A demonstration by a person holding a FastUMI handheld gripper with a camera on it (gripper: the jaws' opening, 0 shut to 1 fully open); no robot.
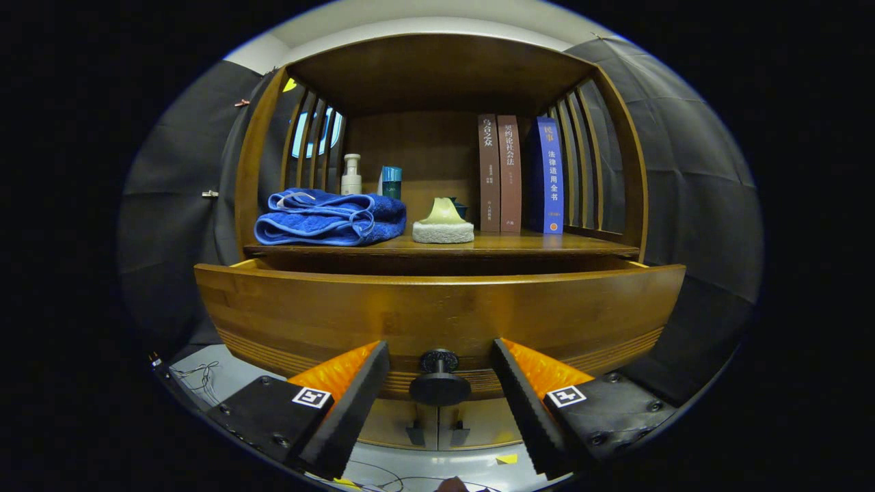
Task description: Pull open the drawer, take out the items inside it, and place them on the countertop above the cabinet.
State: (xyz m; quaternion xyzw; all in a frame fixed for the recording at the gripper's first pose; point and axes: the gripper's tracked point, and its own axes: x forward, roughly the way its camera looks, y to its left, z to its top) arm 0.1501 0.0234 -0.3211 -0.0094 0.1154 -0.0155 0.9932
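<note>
The gripper (439,383) stands with its fingers spread apart, one on each side of the drawer's dark round knob (439,380) — neither finger touches it. The wooden drawer (437,311) is pulled out toward the fingers; its inside is hidden behind its front panel, so what lies in it cannot be told.

On the countertop (547,244) above, inside a slatted wooden alcove, three upright books carry Chinese titles on their spines: two brown books (499,173) side by side and, just right of them, a blue book (549,175) with white characters. The writing is too small to read with certainty. A folded blue towel (329,217) lies at the left, with a white pump bottle (351,175) and a teal container (391,181) behind it. A pale green and white sponge (443,223) sits between towel and books. Each finger's base bears a square black-and-white marker (312,397).
</note>
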